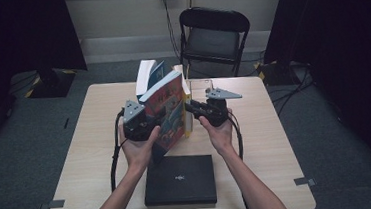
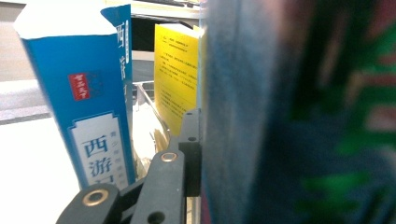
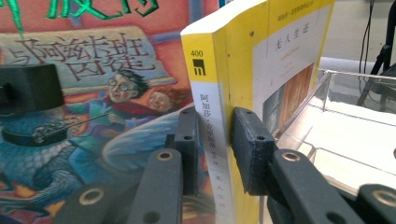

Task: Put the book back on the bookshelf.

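Observation:
A colourful illustrated book (image 1: pixel 168 108) is held tilted above the table, and my left gripper (image 1: pixel 149 122) is shut on its lower left edge. In the left gripper view one black jaw presses the book's blurred cover (image 2: pixel 299 121); the other jaw is hidden behind it. My right gripper (image 3: pixel 219 149) is shut on the spine of a yellow book (image 3: pixel 243 60), which stands upright just right of the illustrated book (image 3: pixel 93 93). In the high view the right gripper (image 1: pixel 195 108) holds the yellow book (image 1: pixel 188 112) from the right. A blue and white book (image 2: pixel 93 107) stands behind.
A clear acrylic book stand (image 3: pixel 327 116) sits on the table's far side behind the books. A flat black case (image 1: pixel 180 181) lies near the front edge between the forearms. A black folding chair (image 1: pixel 213 32) stands beyond the table (image 1: pixel 91 142).

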A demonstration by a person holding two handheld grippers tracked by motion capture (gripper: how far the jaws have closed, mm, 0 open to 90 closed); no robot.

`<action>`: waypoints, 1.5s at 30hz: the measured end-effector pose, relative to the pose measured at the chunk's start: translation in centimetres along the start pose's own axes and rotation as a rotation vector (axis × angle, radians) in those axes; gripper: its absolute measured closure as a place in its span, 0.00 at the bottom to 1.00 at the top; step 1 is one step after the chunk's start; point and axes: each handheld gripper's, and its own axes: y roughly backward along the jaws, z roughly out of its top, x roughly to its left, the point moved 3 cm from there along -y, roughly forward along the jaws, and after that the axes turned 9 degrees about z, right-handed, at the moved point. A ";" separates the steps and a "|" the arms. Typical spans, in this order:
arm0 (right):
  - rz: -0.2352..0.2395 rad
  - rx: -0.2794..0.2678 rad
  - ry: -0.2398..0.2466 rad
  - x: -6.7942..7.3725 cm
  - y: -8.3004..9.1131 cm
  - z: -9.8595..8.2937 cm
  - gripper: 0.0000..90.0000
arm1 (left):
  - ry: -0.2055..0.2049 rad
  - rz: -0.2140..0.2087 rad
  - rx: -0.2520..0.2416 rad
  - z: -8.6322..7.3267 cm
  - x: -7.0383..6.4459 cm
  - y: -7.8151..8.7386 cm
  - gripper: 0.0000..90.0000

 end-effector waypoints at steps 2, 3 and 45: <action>0.002 -0.004 0.000 -0.1 0.1 0.0 0.81 | 0.005 0.008 0.000 0.0 -0.1 -0.4 0.83; 0.002 -0.003 0.002 -0.1 0.1 0.0 0.81 | 0.007 0.010 -0.002 0.0 -0.1 -0.5 0.83; 0.057 0.059 0.005 0.8 0.0 -1.2 0.44 | -0.034 0.067 -0.052 -3.2 0.2 -3.8 0.82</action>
